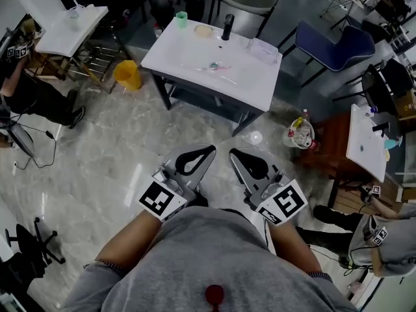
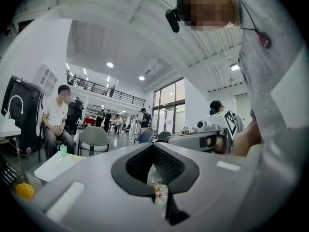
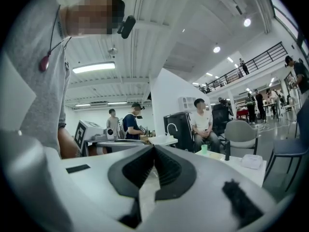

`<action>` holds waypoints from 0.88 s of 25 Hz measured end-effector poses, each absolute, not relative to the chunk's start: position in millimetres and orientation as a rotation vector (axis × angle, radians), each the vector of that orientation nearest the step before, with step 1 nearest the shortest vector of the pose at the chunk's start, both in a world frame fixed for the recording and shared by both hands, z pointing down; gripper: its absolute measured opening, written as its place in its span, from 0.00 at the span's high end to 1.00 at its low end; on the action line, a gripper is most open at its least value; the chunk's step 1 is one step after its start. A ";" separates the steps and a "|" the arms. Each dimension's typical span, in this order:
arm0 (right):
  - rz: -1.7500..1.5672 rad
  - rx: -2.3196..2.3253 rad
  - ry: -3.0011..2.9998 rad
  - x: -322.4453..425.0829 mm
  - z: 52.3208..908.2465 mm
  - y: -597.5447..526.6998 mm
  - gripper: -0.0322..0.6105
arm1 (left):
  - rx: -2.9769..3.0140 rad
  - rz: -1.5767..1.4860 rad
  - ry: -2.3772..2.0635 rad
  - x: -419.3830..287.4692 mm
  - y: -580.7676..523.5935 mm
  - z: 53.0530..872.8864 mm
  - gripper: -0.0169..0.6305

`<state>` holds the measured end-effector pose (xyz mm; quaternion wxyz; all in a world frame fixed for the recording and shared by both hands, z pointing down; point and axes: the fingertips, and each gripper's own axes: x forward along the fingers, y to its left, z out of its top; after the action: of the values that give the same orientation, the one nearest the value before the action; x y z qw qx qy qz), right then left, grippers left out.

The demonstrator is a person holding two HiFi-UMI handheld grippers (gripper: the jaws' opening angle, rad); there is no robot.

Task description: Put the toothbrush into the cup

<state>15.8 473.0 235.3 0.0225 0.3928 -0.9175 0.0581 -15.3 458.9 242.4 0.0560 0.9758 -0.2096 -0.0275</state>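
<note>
— So, nothing picked up yet?

— No. The left gripper [image 1: 207,152] and the right gripper [image 1: 235,154] are both held close to the person's belly. Each pair of jaws is pressed together at the tips with nothing between them.

— And the toothbrush [image 1: 219,67]?

— Lying flat near the middle of the white table [image 1: 253,83], well ahead of both grippers across the floor. The green cup [image 1: 181,19] stands upright at the table's far left corner, well apart from the brush.

— What would you tell them?

— Walk up first, I'd say. Open one pair of jaws before coming down, and take the handle crosswise near its middle so it lifts level. Then tip it upright over the cup. It's thin and lies flat, so a shallow pinch could slip.
</note>
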 end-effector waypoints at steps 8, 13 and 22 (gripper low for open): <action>0.178 1.277 -2.809 10.8 236.7 431.8 0.93 | 2.924 -0.040 -0.613 -24.4 416.3 246.1 0.96; 0.181 1.276 -2.807 19.8 237.4 408.9 0.93 | 2.922 -0.042 -0.615 -16.3 392.1 248.8 0.96; 0.176 1.203 -2.848 46.5 241.3 341.2 0.93 | 2.928 -0.035 -0.654 13.8 331.0 249.9 0.96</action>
<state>46.5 341.2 241.3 0.0225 0.3884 -0.9195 0.0567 13.8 331.0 249.9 0.0704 0.9734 -0.2175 -0.0118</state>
